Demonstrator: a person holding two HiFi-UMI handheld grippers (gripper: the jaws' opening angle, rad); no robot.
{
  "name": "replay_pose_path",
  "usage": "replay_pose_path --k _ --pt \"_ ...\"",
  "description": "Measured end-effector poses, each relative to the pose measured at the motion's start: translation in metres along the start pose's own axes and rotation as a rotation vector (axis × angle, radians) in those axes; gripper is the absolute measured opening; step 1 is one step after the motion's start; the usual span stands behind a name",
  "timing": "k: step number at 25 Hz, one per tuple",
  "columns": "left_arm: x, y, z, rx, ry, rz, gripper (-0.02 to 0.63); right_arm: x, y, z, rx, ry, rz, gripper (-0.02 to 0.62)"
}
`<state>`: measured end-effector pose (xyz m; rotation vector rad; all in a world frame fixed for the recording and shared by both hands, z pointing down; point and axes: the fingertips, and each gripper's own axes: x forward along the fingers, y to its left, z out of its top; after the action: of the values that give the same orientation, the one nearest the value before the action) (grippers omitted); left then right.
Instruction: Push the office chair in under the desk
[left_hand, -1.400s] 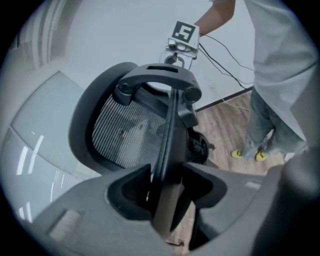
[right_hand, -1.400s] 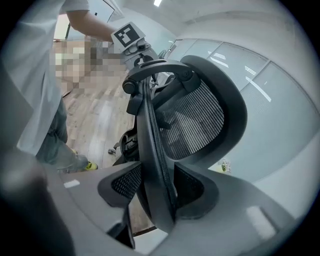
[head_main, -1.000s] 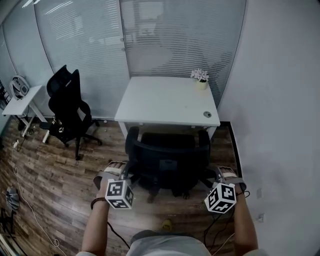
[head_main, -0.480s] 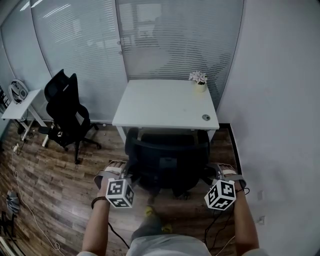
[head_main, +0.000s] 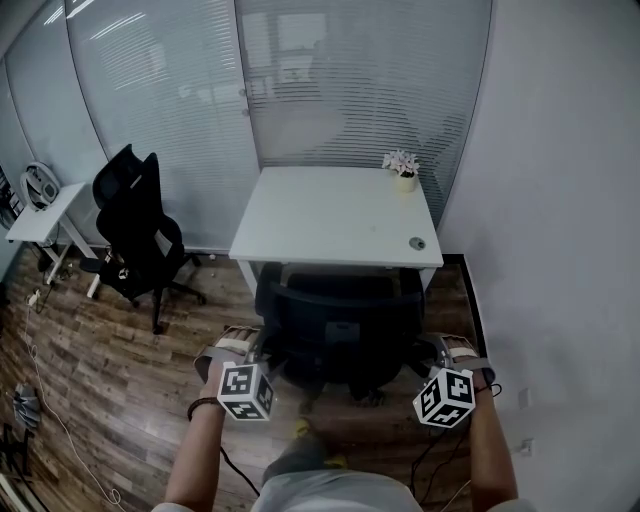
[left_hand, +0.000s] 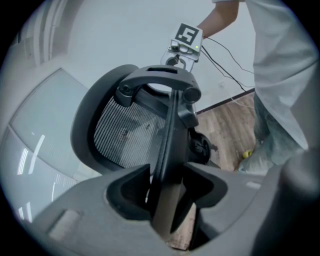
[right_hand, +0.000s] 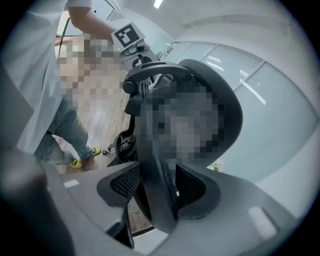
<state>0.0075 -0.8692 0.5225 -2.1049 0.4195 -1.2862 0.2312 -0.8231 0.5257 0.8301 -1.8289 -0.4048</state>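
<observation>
The black mesh-backed office chair (head_main: 338, 325) stands at the near edge of the white rectangular desk (head_main: 335, 215), seat partly beneath; the left gripper (head_main: 260, 350) pinches its backrest's left rim; the right gripper (head_main: 425, 352) pinches the right rim.

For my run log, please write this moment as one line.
left gripper: shut on office chair back | right gripper: shut on office chair back | office chair: at desk front edge

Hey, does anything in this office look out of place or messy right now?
Nothing looks spilled or damaged. Only the office chair stands out: most of it shows in front of the white desk, not tucked under.
</observation>
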Motion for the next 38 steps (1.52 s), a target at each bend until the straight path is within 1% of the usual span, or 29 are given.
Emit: replay_pose_path --k 4,7,10,13,15,17,19,21,24,25,27,30,32,33,36,38 --pt "-0.002 -0.001 0.001 -0.004 -0.003 0.003 0.206 -0.002 0.002 0.001 0.006 -0.006 -0.013 0.213" --pt "-0.002 -0.001 0.004 -0.023 -0.016 0.016 0.212 -0.006 0.001 -0.001 0.02 -0.004 -0.032 0.213" --pt "-0.005 0.0 0.007 -0.067 -0.04 0.034 0.229 -0.011 -0.001 -0.002 0.062 -0.015 -0.061 0.213" --pt "-0.01 0.003 0.006 -0.114 -0.051 0.054 0.232 -0.016 -0.003 -0.001 0.08 -0.021 -0.105 0.213" --pt "-0.016 0.004 0.007 -0.17 -0.081 0.075 0.235 -0.023 -0.003 -0.001 0.097 -0.026 -0.139 0.213" --pt "-0.027 0.006 0.011 -0.256 -0.139 0.103 0.23 -0.033 -0.005 0.004 0.158 -0.068 -0.178 0.212" --pt "-0.038 0.01 0.015 -0.333 -0.191 0.134 0.224 -0.047 -0.012 0.01 0.257 -0.139 -0.225 0.212" --pt "-0.045 0.013 0.017 -0.386 -0.219 0.172 0.207 -0.059 -0.019 0.012 0.372 -0.202 -0.263 0.21" --pt "-0.056 0.018 0.02 -0.479 -0.269 0.233 0.179 -0.072 -0.024 0.012 0.524 -0.253 -0.299 0.207" --pt "-0.06 0.02 0.02 -0.51 -0.285 0.255 0.159 -0.075 -0.024 0.012 0.564 -0.26 -0.314 0.202" --pt "-0.069 0.023 0.019 -0.573 -0.307 0.306 0.124 -0.08 -0.024 0.012 0.629 -0.276 -0.352 0.156" --pt "-0.08 0.029 0.014 -0.676 -0.34 0.374 0.098 -0.087 -0.025 0.01 0.717 -0.301 -0.405 0.081" --pt "-0.088 0.033 0.012 -0.732 -0.358 0.411 0.081 -0.091 -0.028 0.01 0.781 -0.33 -0.424 0.064" --pt "-0.092 0.033 0.011 -0.756 -0.363 0.427 0.072 -0.094 -0.029 0.01 0.807 -0.344 -0.434 0.043" --pt "-0.098 0.035 0.004 -0.819 -0.37 0.464 0.04 -0.1 -0.032 0.012 0.838 -0.371 -0.455 0.005" --pt "-0.099 0.04 0.0 -0.871 -0.387 0.48 -0.002 -0.1 -0.034 0.015 0.843 -0.383 -0.45 0.0"
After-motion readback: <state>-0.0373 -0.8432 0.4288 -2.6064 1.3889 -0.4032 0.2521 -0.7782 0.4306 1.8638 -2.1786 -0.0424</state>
